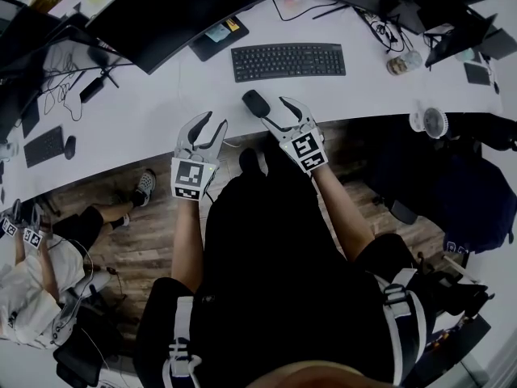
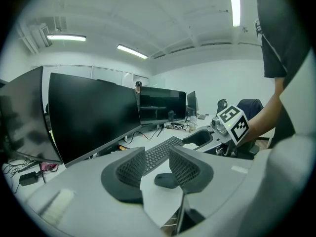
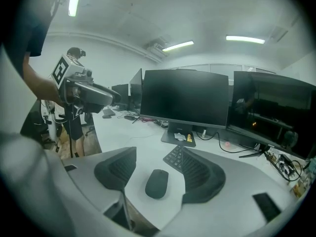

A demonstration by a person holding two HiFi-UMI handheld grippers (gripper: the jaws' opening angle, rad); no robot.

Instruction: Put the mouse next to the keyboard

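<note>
Mouse [image 1: 256, 103] lies near keyboard [image 1: 288, 61] on tabletop [image 1: 161, 103]
Right gripper [image 1: 275, 111] holds its jaws spread either side of it, not touching; left gripper [image 1: 212, 122], also spread, holds nothing.

You have no legible writing here: your marker cubes [image 1: 188, 178] show only black-and-white square patterns, and the legends on the keyboard [image 1: 287, 61] beyond them are too small to read.

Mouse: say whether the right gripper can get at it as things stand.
Probably yes. The right gripper has its jaws open, the mouse lies on the desk just ahead, in line with their gap, and nothing stands in the way.
</note>
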